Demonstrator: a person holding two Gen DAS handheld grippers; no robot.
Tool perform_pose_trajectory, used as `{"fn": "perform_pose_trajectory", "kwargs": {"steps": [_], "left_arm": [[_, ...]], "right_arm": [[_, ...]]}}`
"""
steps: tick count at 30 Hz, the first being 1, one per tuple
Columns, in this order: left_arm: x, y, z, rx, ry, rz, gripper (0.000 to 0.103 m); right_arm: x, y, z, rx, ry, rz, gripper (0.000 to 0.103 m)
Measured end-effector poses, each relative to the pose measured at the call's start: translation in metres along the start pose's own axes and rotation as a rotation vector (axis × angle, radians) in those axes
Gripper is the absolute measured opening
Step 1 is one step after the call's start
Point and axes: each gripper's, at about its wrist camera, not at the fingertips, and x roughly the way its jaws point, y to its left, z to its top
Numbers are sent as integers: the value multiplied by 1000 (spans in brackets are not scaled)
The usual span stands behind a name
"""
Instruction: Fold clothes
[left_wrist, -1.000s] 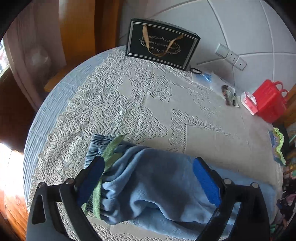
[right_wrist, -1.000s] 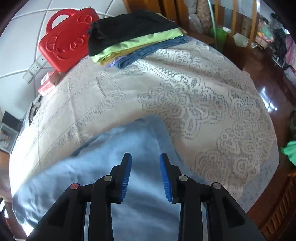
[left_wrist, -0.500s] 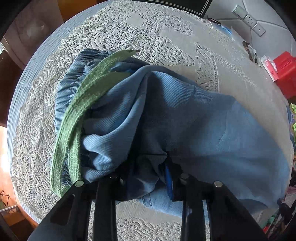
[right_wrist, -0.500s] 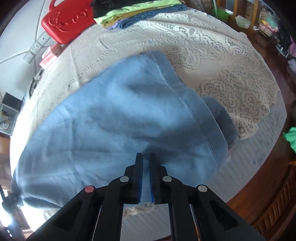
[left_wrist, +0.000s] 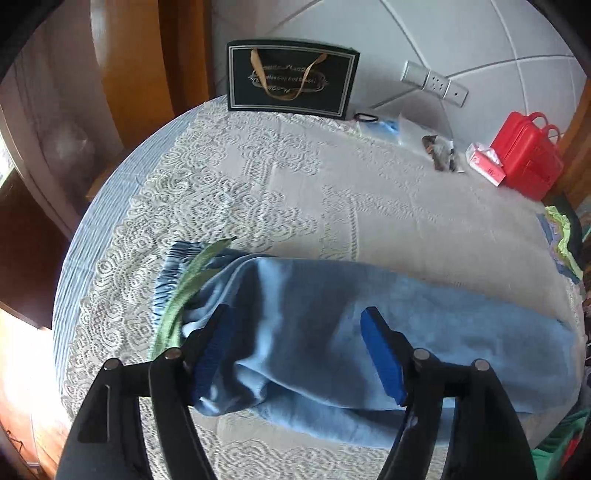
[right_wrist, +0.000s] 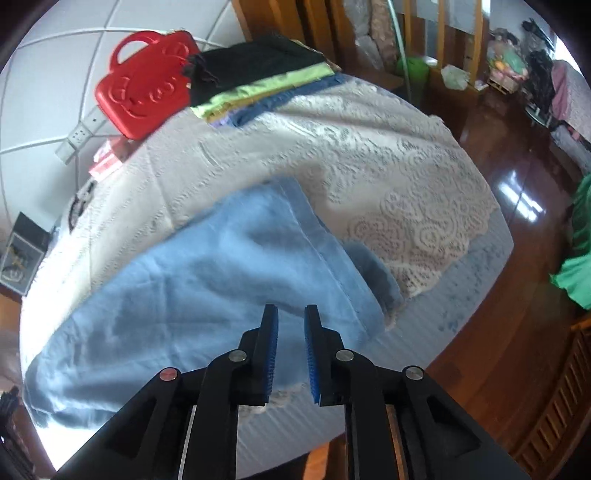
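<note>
Light blue trousers (left_wrist: 388, 325) with a gathered waistband and a green drawstring (left_wrist: 184, 295) lie folded lengthwise on the lace tablecloth (left_wrist: 295, 192). My left gripper (left_wrist: 295, 350) is open and empty, raised above the waist end. In the right wrist view the leg end of the trousers (right_wrist: 221, 266) lies near the table's front edge. My right gripper (right_wrist: 290, 347) is open with a narrow gap, empty, just above the cloth's near edge.
A black gift bag (left_wrist: 291, 79), small packets (left_wrist: 439, 151) and a red plastic case (left_wrist: 528, 155) stand along the far wall. A stack of folded clothes (right_wrist: 258, 81) sits at the table's far right. The wooden floor (right_wrist: 517, 206) lies beyond the edge.
Both grippers were shut on the trousers half a second ago. Both have let go, opened and pulled back up and away from the cloth.
</note>
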Motion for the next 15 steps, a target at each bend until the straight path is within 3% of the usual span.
{"fn": "perform_pose_trajectory", "kwargs": {"steps": [3,8,11,15], "left_arm": [[-2,-32,-10,-9,-1,-92,71],[15,-99,-39,-53,13,-147,71],[36,-153,-63,-93,18,-33,71],[52,-219,-103,-237,59,33,71]], "right_arm": [[1,15,21,-72,-22,50,15],[38,34,58,-220,18,122,15],[72,35,87,-352,66,192,15],[121,41,120,-579,183,267,15]]}}
